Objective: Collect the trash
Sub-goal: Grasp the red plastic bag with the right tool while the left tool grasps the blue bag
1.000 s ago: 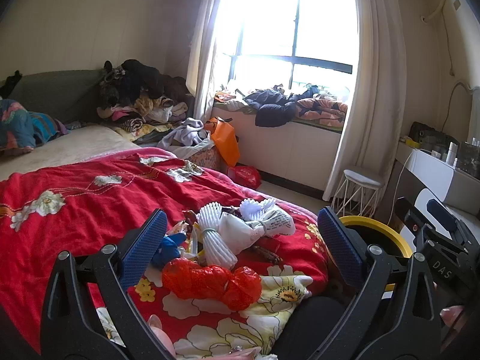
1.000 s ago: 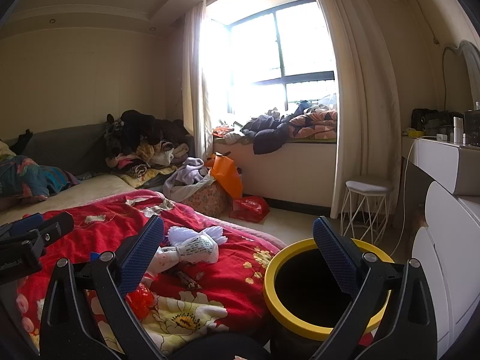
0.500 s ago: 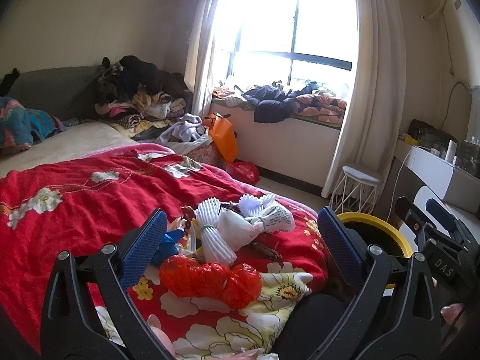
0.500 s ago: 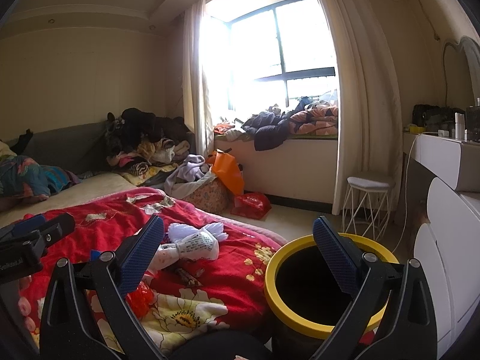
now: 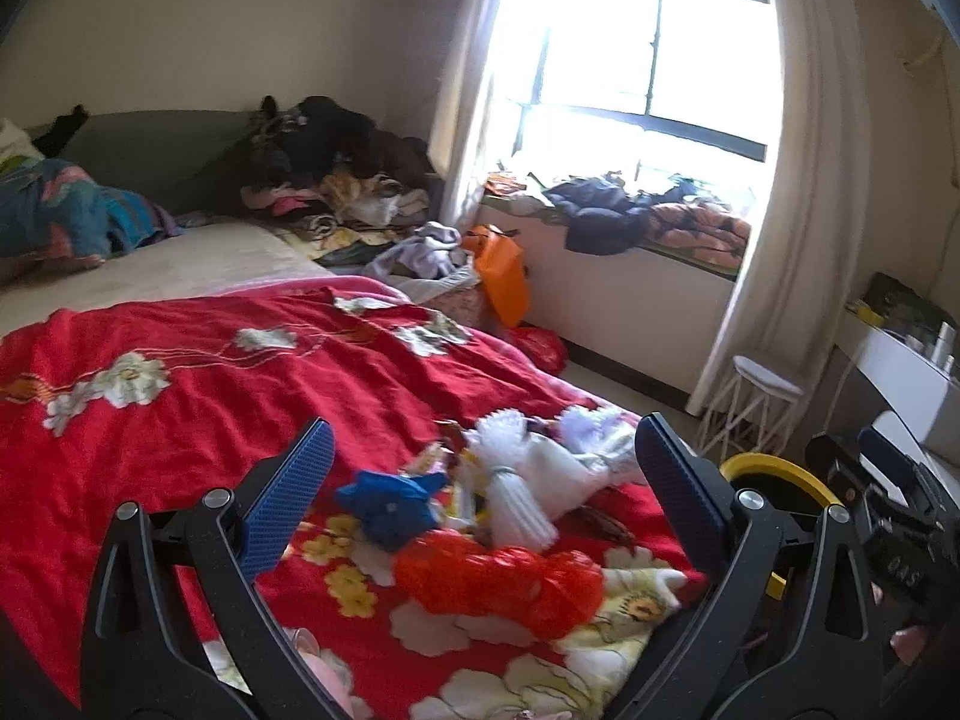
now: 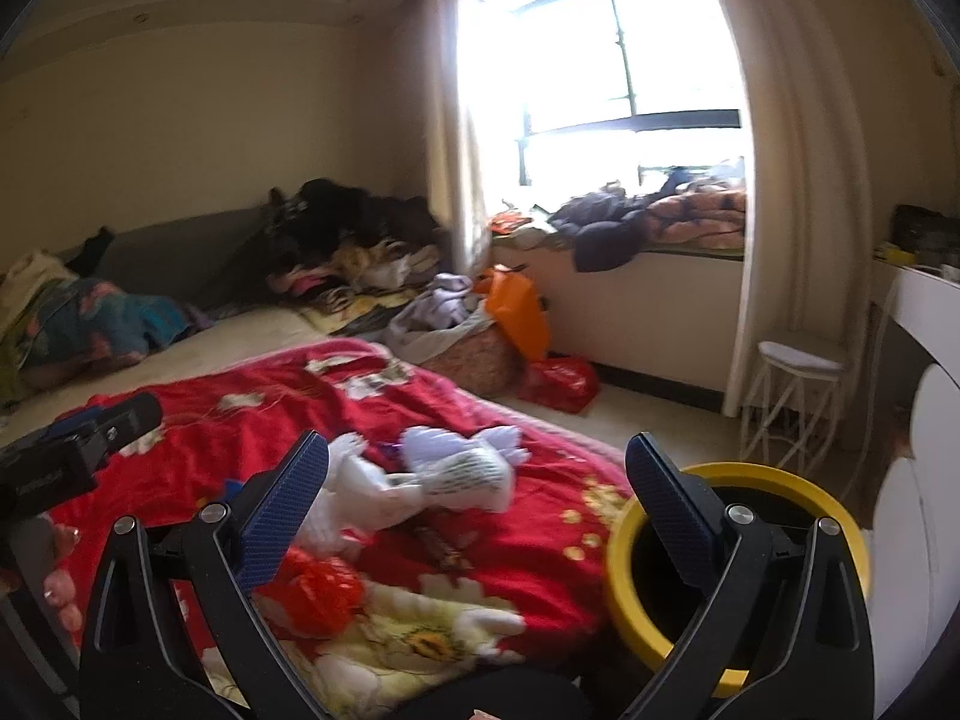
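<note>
A heap of trash lies on the red flowered blanket (image 5: 180,408): a crumpled red plastic bag (image 5: 498,585), a blue scrap (image 5: 390,501), white crumpled paper and plastic (image 5: 528,474). My left gripper (image 5: 480,498) hovers open over the heap, holding nothing. My right gripper (image 6: 474,504) is open too, empty, between the white paper (image 6: 456,471) and the black bin with a yellow rim (image 6: 744,474). The red bag (image 6: 324,594) lies low left there. The bin's rim (image 5: 774,468) peeks behind my left gripper's right finger.
Piled clothes (image 5: 336,180) cover the far sofa, more lie on the window ledge (image 5: 630,216). An orange bag (image 5: 504,276), a red bag (image 6: 558,378) and a white stool (image 6: 798,396) stand on the floor. A white dresser (image 6: 924,510) is at right.
Both grippers have swung left and tilted down a little toward the bed; the blue scrap is now fully in view between the left fingers. Both views are motion-blurred.
</note>
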A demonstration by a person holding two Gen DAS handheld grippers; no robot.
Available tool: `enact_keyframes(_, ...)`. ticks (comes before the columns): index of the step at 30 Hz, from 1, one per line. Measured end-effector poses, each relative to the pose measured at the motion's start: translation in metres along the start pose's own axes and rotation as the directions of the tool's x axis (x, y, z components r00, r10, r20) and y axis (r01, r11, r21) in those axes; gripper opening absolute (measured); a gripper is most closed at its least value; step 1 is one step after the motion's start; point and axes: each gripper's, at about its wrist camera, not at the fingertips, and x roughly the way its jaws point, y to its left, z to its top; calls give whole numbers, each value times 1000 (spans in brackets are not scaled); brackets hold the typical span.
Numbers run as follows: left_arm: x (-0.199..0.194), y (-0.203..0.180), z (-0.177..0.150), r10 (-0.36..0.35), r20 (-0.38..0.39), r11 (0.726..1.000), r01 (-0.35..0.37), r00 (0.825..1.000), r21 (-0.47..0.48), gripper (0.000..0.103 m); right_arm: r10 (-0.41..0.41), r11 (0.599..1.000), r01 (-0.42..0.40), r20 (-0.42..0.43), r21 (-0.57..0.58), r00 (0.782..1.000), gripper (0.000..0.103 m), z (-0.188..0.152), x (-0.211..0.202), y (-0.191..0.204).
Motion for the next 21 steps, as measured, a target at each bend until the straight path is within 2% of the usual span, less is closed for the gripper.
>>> enact_keyframes(7, 3, 41, 5, 84, 0, 995, -84, 996, -55, 92, 122, 992, -125, -92, -23, 988, 97, -4, 29, 39)
enact_keyframes(16, 23, 89, -3, 78, -57, 994, -82, 995, -68, 92, 189, 975, -208, -208, -75, 960, 97, -21, 60, 75)
enact_keyframes(21, 51, 103, -14, 48, -144, 996, -57, 988, -64, 92, 195, 971, -227, -304, -73, 933, 97, -37, 80, 78)
